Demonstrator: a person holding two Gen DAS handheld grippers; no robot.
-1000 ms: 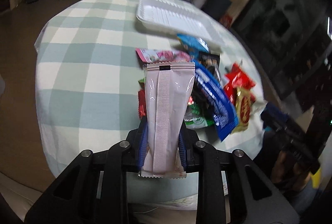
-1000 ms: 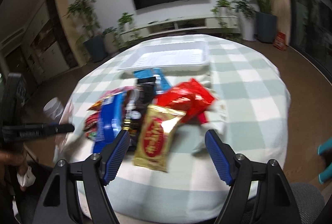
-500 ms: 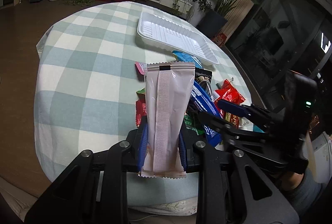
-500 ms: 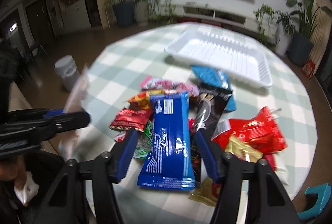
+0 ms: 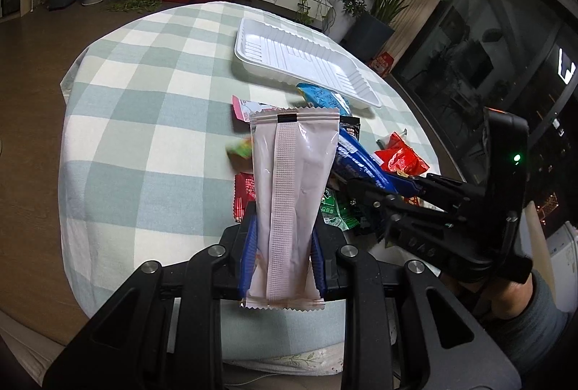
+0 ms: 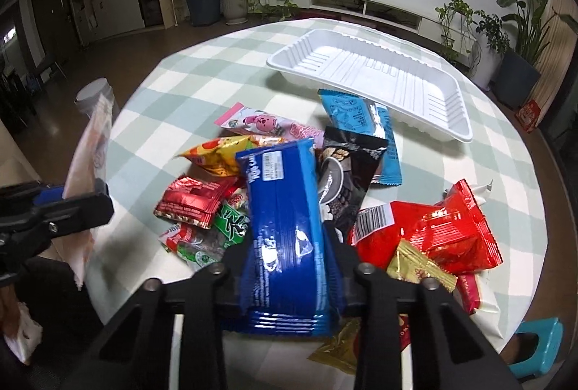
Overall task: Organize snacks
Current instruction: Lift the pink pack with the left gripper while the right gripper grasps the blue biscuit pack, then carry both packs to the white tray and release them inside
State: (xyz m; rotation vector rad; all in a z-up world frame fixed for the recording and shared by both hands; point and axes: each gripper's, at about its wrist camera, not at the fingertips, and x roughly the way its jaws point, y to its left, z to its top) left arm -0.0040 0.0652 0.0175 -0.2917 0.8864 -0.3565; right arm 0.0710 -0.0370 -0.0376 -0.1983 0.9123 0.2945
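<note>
A long pale pink snack pack stands upright in my left gripper, which is shut on its lower part near the table's front edge. My right gripper is closing its jaws on a blue cookie pack, and the pads press its sides. That pack lies on top of a pile of snacks: red packs, a black pack, a light blue pack, and a pink one. The white tray beyond the pile has nothing in it. In the left wrist view my right gripper reaches in from the right.
The round table has a green and white checked cloth, with bare cloth on its left half. A teal stool stands by the right edge. Plants and a low TV shelf line the far wall.
My right gripper has swung left from the gold and red packs to the blue cookie pack and closed on it. The left gripper keeps hold of the pink pack, almost still.
</note>
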